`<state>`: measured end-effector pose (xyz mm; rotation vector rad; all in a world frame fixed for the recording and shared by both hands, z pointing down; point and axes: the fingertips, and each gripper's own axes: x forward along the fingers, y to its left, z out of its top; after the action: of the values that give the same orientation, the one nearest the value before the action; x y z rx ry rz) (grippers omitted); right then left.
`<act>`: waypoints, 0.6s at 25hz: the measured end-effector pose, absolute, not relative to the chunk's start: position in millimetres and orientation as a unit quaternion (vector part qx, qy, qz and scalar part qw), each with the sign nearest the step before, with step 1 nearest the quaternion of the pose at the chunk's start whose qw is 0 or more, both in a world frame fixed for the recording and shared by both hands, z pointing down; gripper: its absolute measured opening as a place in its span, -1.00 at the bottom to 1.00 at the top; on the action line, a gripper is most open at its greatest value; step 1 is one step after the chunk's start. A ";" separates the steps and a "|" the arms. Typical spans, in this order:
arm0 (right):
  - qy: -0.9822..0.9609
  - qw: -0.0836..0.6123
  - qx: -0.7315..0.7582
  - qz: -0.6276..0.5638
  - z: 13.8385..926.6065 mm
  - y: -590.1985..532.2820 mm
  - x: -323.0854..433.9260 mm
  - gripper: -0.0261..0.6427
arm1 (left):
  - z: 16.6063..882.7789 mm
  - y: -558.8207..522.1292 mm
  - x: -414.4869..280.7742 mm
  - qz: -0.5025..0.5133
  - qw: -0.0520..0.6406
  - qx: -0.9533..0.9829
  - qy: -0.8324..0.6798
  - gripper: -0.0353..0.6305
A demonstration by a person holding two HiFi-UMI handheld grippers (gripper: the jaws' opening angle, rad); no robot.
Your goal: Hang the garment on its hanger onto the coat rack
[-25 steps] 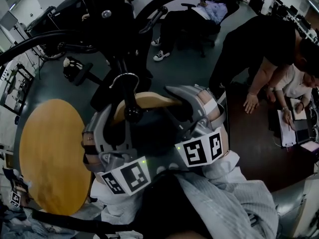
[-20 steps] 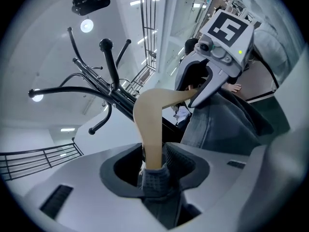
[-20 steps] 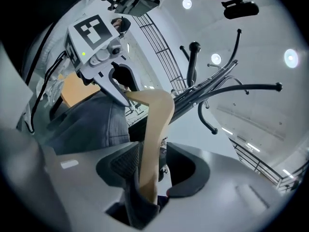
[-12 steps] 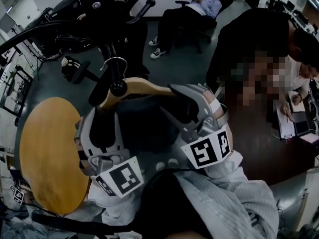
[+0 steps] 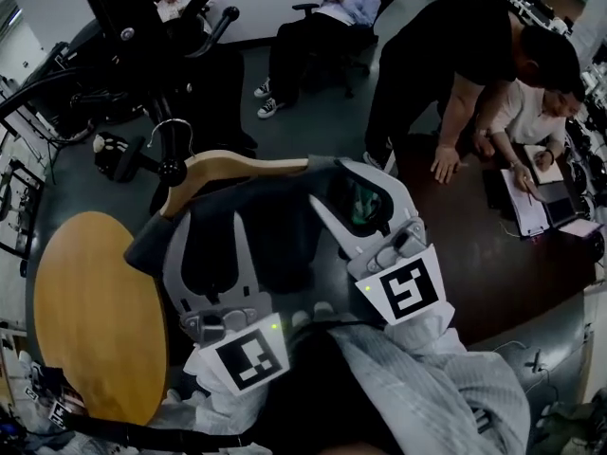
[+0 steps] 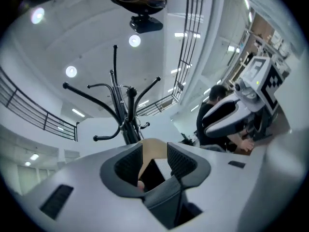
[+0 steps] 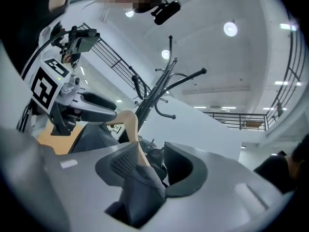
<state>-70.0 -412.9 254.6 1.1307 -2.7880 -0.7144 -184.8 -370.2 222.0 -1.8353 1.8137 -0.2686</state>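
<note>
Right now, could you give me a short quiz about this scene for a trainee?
1. True or false: the hanger is all metal wire.
2. In the head view, the round table lies: A) left B) right C) top centre.
3. What does the left gripper have between its jaws?
Key: 1 false, its bar is wood. 2 A. 3 the hanger's wooden bar and the dark garment.

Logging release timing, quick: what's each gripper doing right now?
Left gripper: open, hanger between its jaws.
Right gripper: open, jaws closing, hanger and garment between them.
</note>
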 end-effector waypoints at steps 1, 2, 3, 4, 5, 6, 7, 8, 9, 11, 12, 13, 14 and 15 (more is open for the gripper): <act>-0.899 0.011 0.379 -0.218 252.3 -412.8 -63.7 -0.45 | 221.2 -373.2 -174.7 -0.077 0.260 -0.701 0.660 -0.42; -0.896 -0.004 0.393 -0.205 250.1 -412.2 -57.2 -0.55 | 222.0 -376.1 -164.6 -0.056 0.246 -0.720 0.647 -0.42; -0.893 -0.020 0.406 -0.192 248.2 -411.4 -50.6 -0.67 | 223.8 -378.9 -154.8 -0.037 0.231 -0.737 0.634 -0.42; -0.890 -0.039 0.418 -0.177 246.5 -410.5 -43.9 -0.78 | 226.1 -381.4 -145.4 -0.019 0.217 -0.752 0.622 -0.42; -0.887 -0.057 0.428 -0.162 245.2 -410.0 -37.3 -0.82 | 228.5 -384.0 -136.5 -0.004 0.203 -0.766 0.610 -0.43; -0.885 -0.074 0.436 -0.146 244.3 -410.2 -31.2 -0.88 | 230.6 -386.5 -128.5 0.009 0.190 -0.776 0.601 -0.49; -0.883 -0.086 0.442 -0.132 244.3 -410.9 -26.0 -0.91 | 231.9 -389.1 -121.6 0.021 0.178 -0.783 0.595 -0.56; -0.882 -0.093 0.446 -0.121 245.3 -411.7 -22.2 -0.91 | 232.4 -391.3 -115.6 0.033 0.168 -0.788 0.591 -0.63; -0.881 -0.096 0.450 -0.113 247.1 -412.2 -19.5 -0.91 | 231.8 -392.7 -110.4 0.045 0.160 -0.792 0.588 -0.66; -0.881 -0.100 0.451 -0.103 250.0 -410.8 -16.4 -0.91 | 229.5 -393.7 -100.9 0.064 0.153 -0.797 0.580 -0.78; -0.882 -0.104 0.449 -0.101 250.2 -409.5 -15.7 -0.91 | 229.3 -394.5 -96.1 0.066 0.152 -0.801 0.576 -0.83; -0.883 -0.105 0.447 -0.100 250.5 -408.8 -15.1 -0.92 | 230.2 -396.0 -91.2 0.064 0.150 -0.805 0.571 -0.86; -0.883 -0.103 0.447 -0.099 252.2 -408.9 -14.3 -0.92 | 232.2 -397.7 -86.2 0.061 0.146 -0.809 0.566 -0.88; -0.883 -0.097 0.448 -0.096 255.0 -409.8 -13.7 -0.92 | 234.9 -399.3 -81.5 0.058 0.141 -0.814 0.561 -0.88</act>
<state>-13.7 -409.8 255.0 1.5025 -2.9604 -0.3202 -81.5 -399.3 234.9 -2.3496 1.6214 0.1669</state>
